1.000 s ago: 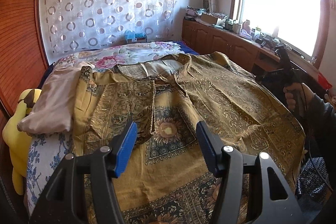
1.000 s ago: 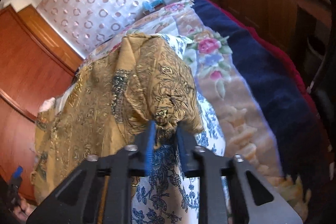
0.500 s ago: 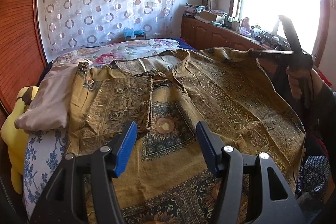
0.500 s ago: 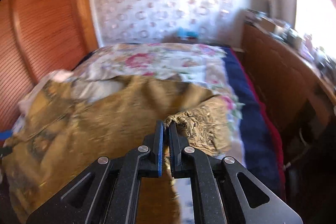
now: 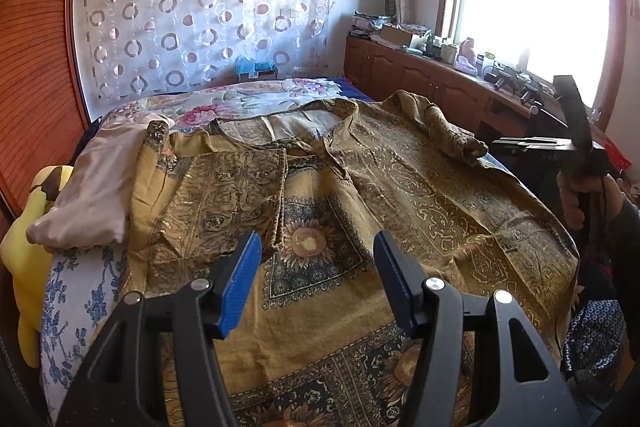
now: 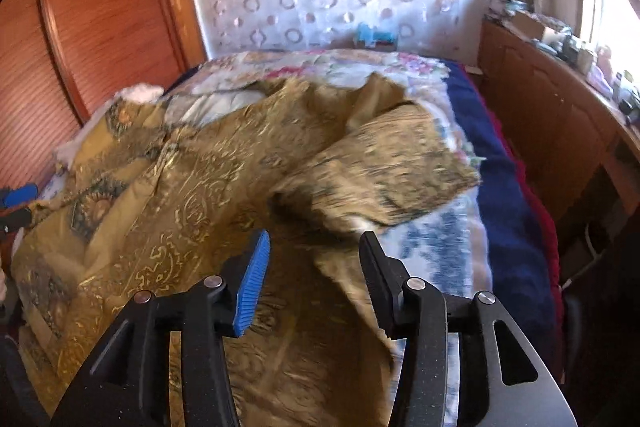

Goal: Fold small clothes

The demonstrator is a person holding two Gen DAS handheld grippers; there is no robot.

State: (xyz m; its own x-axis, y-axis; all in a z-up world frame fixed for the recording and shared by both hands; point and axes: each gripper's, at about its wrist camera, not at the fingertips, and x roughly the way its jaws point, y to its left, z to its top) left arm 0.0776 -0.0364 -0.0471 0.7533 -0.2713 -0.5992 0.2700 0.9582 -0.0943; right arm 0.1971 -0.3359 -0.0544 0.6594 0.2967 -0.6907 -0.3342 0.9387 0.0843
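Left gripper [image 5: 316,263] nearest, jaws about half open, nothing between them, hovering over the lower front of the shirt [image 5: 320,227], pitched down at it. Right gripper [image 6: 312,259] jaws have just been opening, now roughly half apart, nothing clamped; cloth lies under and beyond the tips, not pressed by the pads. In the left view it's off at the right edge with a hand [image 5: 584,199] on its grip, above the bed edge.

Shirt: gold patterned, spread front-up across the bed [image 6: 512,179]. Its left sleeve is already folded in over the chest; the right sleeve [image 6: 376,171] lies bunched at the far right shoulder, half turned over, its end reaching onto the floral sheet near the blue border. Collar at the far side. Pink cloth [image 5: 100,187] beside the shirt on the left, touching its shoulder; yellow plush [image 5: 24,267] past that at the bed edge.

Risks, my read:
- Right sleeve landed crumpled, not flat; folding over it would trap a lump and skew the side line
- Regrasp with jaws this wide could take two layers and drag the body panel, undoing the left fold
- Right view is blurred, so the sleeve edge is hard to place; a pinch could miss it
- Hem hangs toward the near edge; a pull toward the person may slide the whole shirt off
- Left gripper idle, not pinning anything, so cloth is free to shift
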